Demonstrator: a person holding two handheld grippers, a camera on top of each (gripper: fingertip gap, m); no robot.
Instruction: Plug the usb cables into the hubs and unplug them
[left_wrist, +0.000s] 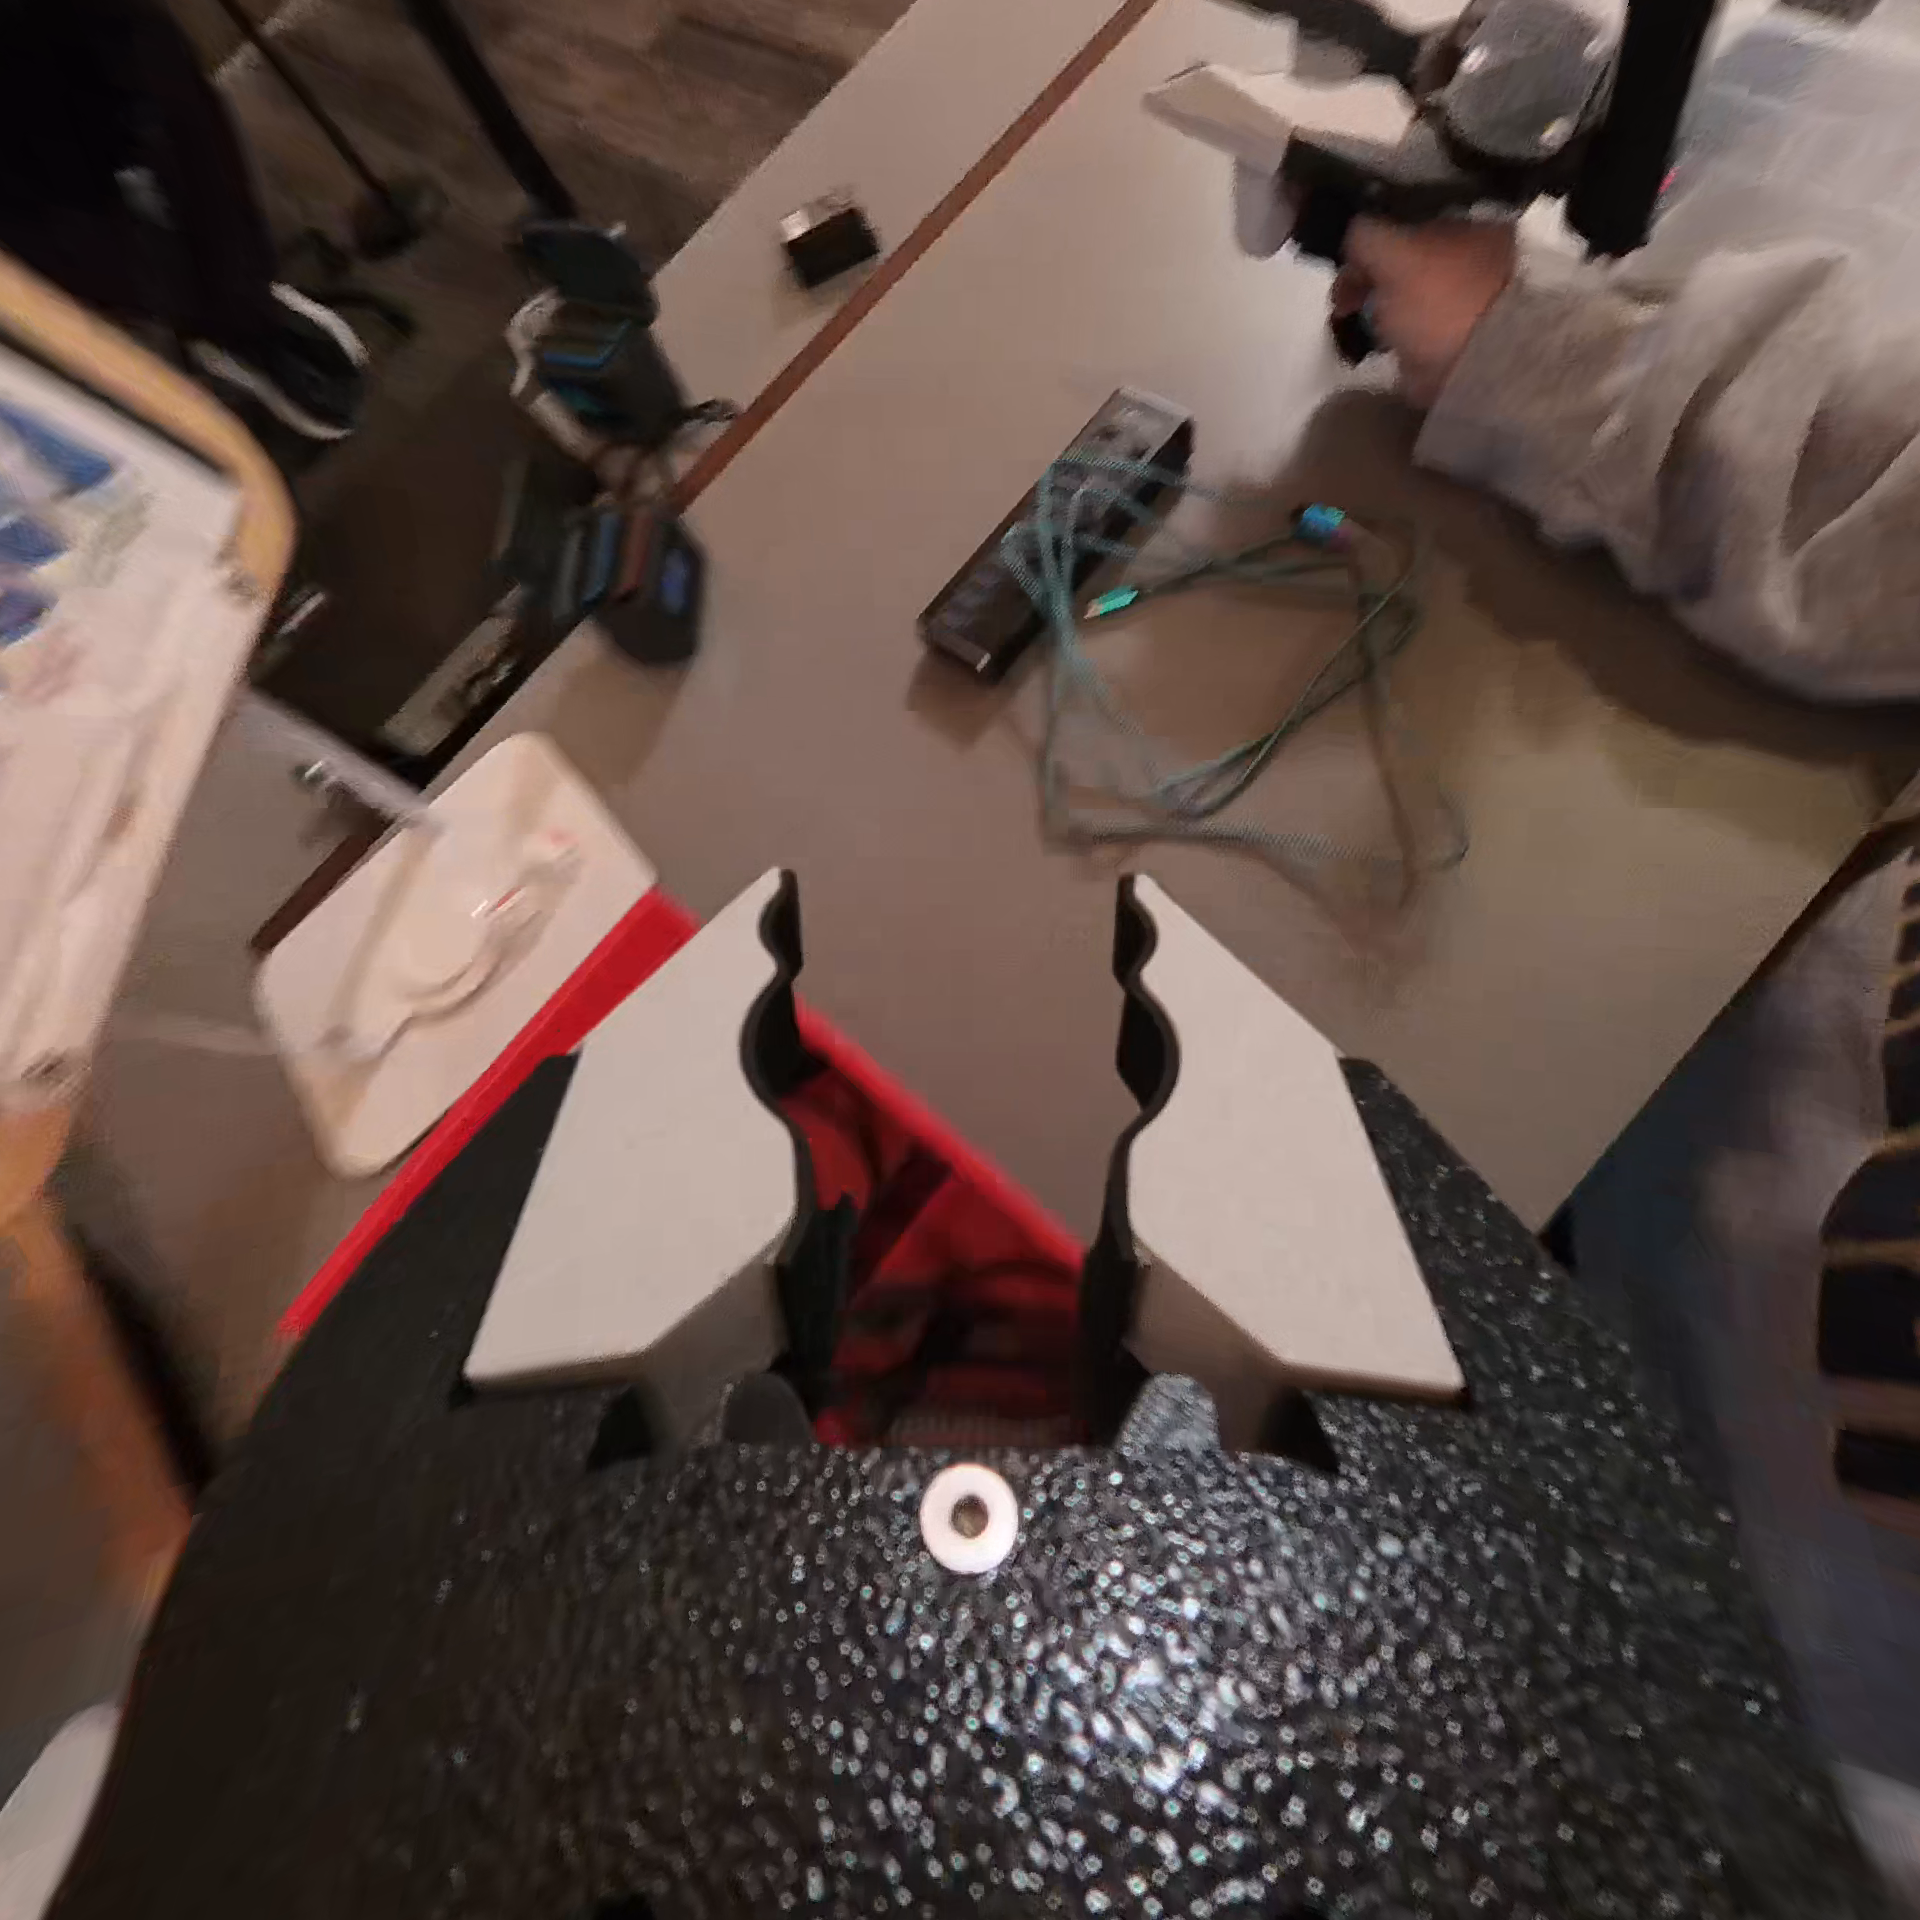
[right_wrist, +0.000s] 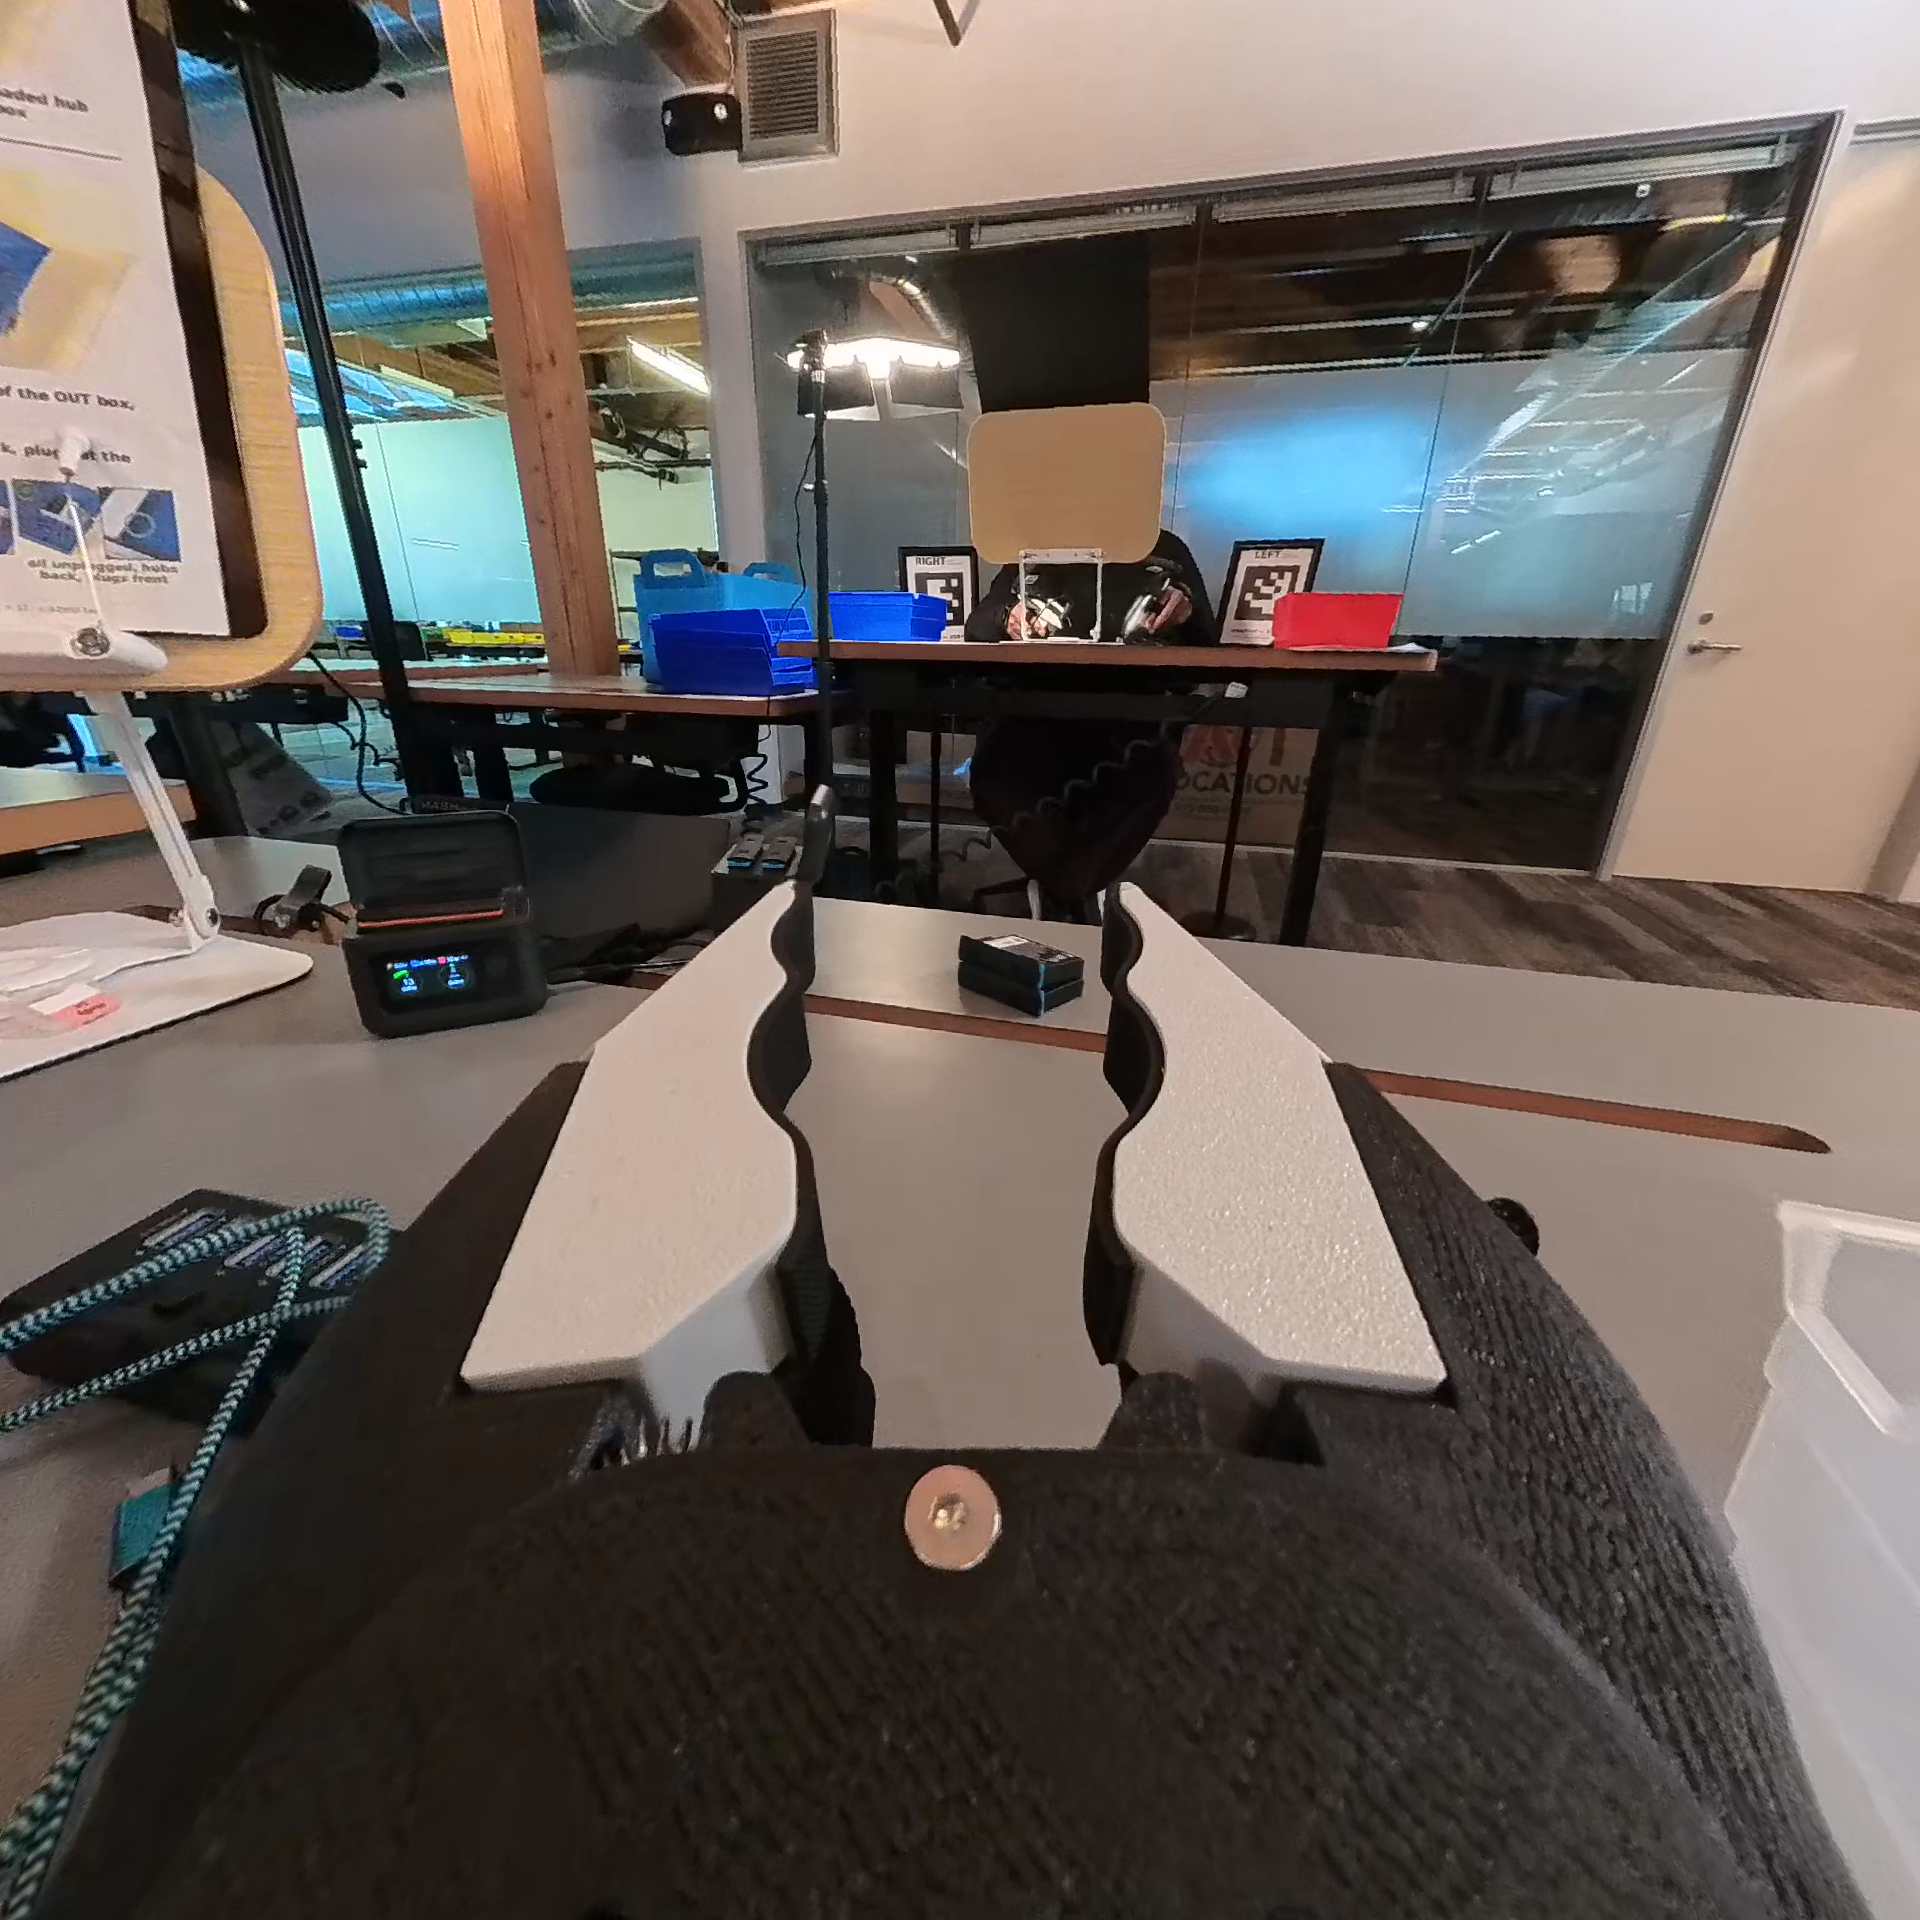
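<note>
The long black rectangular USB hub (left_wrist: 1055, 535) lies flat on the pale grey desk (left_wrist: 935, 831), well ahead of the left tongs (left_wrist: 956, 904), its long axis running diagonally from lower left to upper right in the left wrist view, with its row of ports facing up. Thin braided teal-and-white USB cables (left_wrist: 1226, 748) drape across the hub's middle and sprawl in loose loops on the desk to its right, two small plug ends lying free beside it; motion blur hides whether any plug sits in a port. The left tongs are spread wide with nothing between them, above the corner of a red plastic bin (left_wrist: 914, 1247). A white flat stand base (left_wrist: 436, 935) sits to their left, and a small black block (left_wrist: 831, 241) rests far up the desk. The right tongs (right_wrist: 956, 904) are likewise spread and empty, held low over the desk, with the hub (right_wrist: 177, 1288) and cables (right_wrist: 208, 1371) just left of their body. Ahead are two stacked small black blocks (right_wrist: 1021, 971), a black case with a lit screen (right_wrist: 442, 925), and at right a clear plastic box (right_wrist: 1839, 1455).
</note>
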